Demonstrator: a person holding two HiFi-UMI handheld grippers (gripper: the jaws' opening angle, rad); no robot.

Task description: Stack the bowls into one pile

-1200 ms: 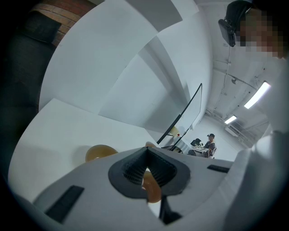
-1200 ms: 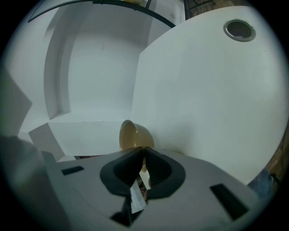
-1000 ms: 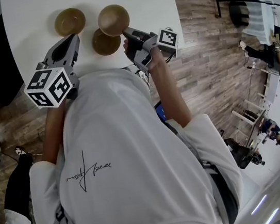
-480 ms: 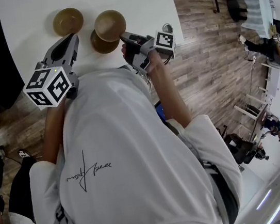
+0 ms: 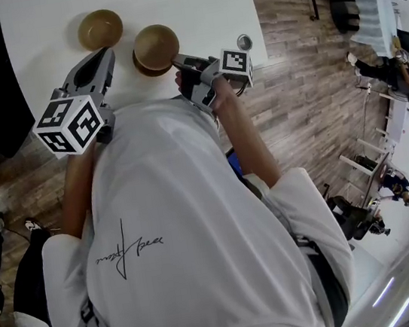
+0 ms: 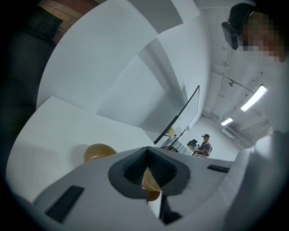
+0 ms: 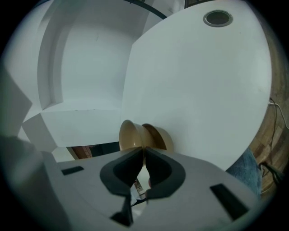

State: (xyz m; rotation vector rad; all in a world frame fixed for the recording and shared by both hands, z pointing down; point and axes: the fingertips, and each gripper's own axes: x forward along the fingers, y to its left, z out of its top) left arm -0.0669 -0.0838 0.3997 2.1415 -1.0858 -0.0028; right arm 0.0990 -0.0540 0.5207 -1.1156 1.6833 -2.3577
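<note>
The white table (image 5: 41, 38) is cut off by the top of the head view. Its near edge is hidden behind the person's white shirt (image 5: 196, 259), which fills most of that view and also covers both upper arms. Both forearms reach forward from the shirt over the table's near edge.

The left gripper (image 5: 107, 55) hangs just above the table and points towards the far side, its marker cube nearest the body. In the left gripper view its jaws (image 6: 146, 151) are pressed together with nothing between them. A sliver of tan bowl shows through the gap below the pads, but which bowl it is cannot be told.

The right gripper (image 5: 175, 60) angles in from the right and tilts downward. Its jaws are clamped on the near rim of the held bowl (image 5: 156, 46).

That bowl sits directly over the lower bowl (image 5: 143, 69), of which the head view leaves only a dark crescent. The right gripper view shows both side on, the held bowl (image 7: 131, 134) against the lower bowl (image 7: 160, 135). Whether it is fully seated is unclear.

The lone bowl (image 5: 100, 28) stands apart to the left, and also shows in the left gripper view (image 6: 99, 152).

A small round grommet (image 5: 245, 41) lies near the table's right edge
</note>
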